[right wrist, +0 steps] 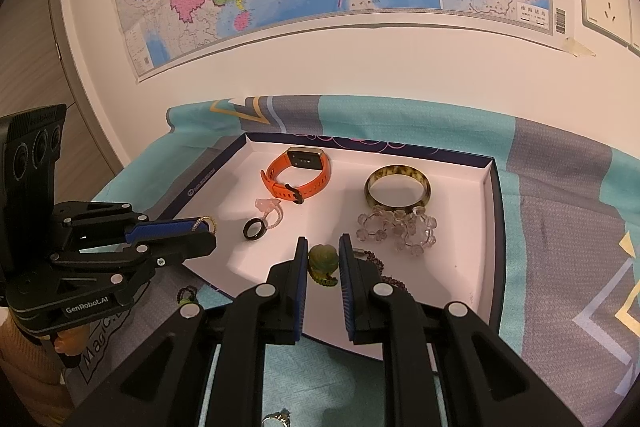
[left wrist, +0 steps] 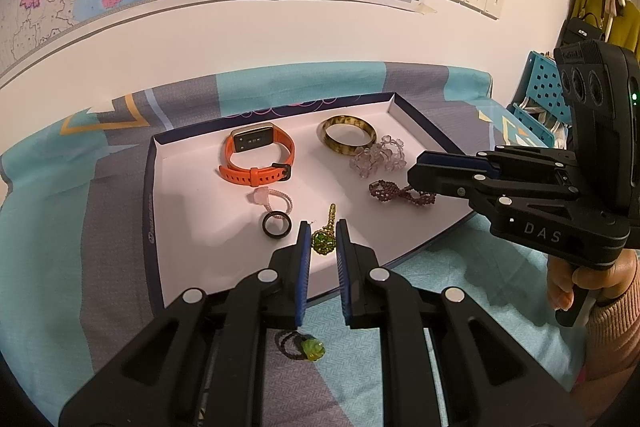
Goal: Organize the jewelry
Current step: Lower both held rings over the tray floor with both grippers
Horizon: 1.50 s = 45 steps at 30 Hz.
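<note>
We find both grippers poised over the white tray (left wrist: 168, 195), each clenched on a piece. The left gripper (left wrist: 323, 227) pinches a green beaded charm (left wrist: 322, 241), its gold tail rising between the tips. The right gripper (right wrist: 323, 245) clamps a green carved pendant (right wrist: 325, 263) on its cord, above the tray's near edge. The orange watch (left wrist: 256, 159), amber bangle (left wrist: 349, 137), black ring (left wrist: 275, 223) and crystal bracelet (left wrist: 378, 157) already lie inside. We advise lowering each piece onto bare tray floor, clear of its neighbours, before letting go. One green ring (left wrist: 304, 345) remains on the cloth.
</note>
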{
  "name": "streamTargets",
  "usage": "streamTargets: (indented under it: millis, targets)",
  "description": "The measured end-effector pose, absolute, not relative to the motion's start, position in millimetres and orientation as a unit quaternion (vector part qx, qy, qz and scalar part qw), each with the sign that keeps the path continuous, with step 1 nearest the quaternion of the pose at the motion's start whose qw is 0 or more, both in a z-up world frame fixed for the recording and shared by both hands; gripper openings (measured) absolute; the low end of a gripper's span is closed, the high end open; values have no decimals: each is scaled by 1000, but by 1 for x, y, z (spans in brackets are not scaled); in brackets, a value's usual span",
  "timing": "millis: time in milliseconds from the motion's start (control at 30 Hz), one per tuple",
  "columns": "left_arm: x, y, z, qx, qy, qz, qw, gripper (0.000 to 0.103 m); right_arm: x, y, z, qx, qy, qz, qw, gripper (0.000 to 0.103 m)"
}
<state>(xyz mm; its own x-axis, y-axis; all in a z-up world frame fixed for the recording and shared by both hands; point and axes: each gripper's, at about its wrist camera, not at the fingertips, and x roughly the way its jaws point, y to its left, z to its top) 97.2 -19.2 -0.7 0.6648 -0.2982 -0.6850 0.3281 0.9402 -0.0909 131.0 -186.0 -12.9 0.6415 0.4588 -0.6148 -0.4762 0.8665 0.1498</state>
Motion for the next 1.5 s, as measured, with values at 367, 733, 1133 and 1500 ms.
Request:
streamTargets:
  millis: [367,733,1133,1500]
  targets:
    - [103,-19,-5,21,377,-165,911,13,134,-186,-12,-12,337,257,906,14]
    - [111,-19,-11,26,384,-155,910,13,140,-187,-15,-10,341,255,905,14]
    - [120,-19,-19,26,397,-147,906,13,147,-188,-20,-2,350,252,902,14]
    - [125,-19,-23,25,403,-142,904,13,150,-187,-25,-2,357,251,900,14]
